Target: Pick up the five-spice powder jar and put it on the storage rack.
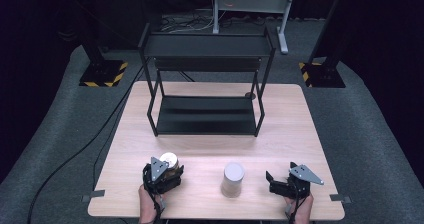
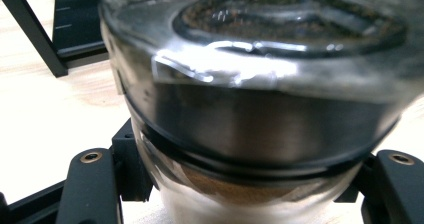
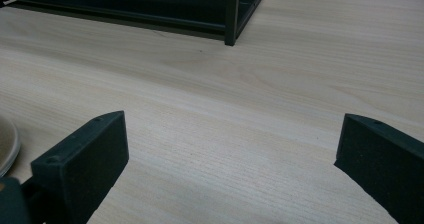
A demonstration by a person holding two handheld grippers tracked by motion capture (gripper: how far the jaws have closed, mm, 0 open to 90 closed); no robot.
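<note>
A glass jar (image 1: 169, 160) with brown contents and a metal band stands at the table's front left. My left gripper (image 1: 168, 173) is shut on it, its jaws pressed against both sides of the jar (image 2: 260, 134) low on its body. A pale cylindrical canister (image 1: 233, 179) with a grey lid stands upright at the front centre. To its right my right gripper (image 1: 276, 181) stands open with nothing between its fingers (image 3: 85, 164), over bare wood. The canister's pale edge (image 3: 6, 144) shows at the left of the right gripper view.
A black two-tier metal rack (image 1: 207, 84) stands at the back middle of the wooden table (image 1: 300, 134), and its lower corner (image 3: 230, 14) lies ahead of my right gripper. Cables run along the grey floor at the left (image 1: 75, 154).
</note>
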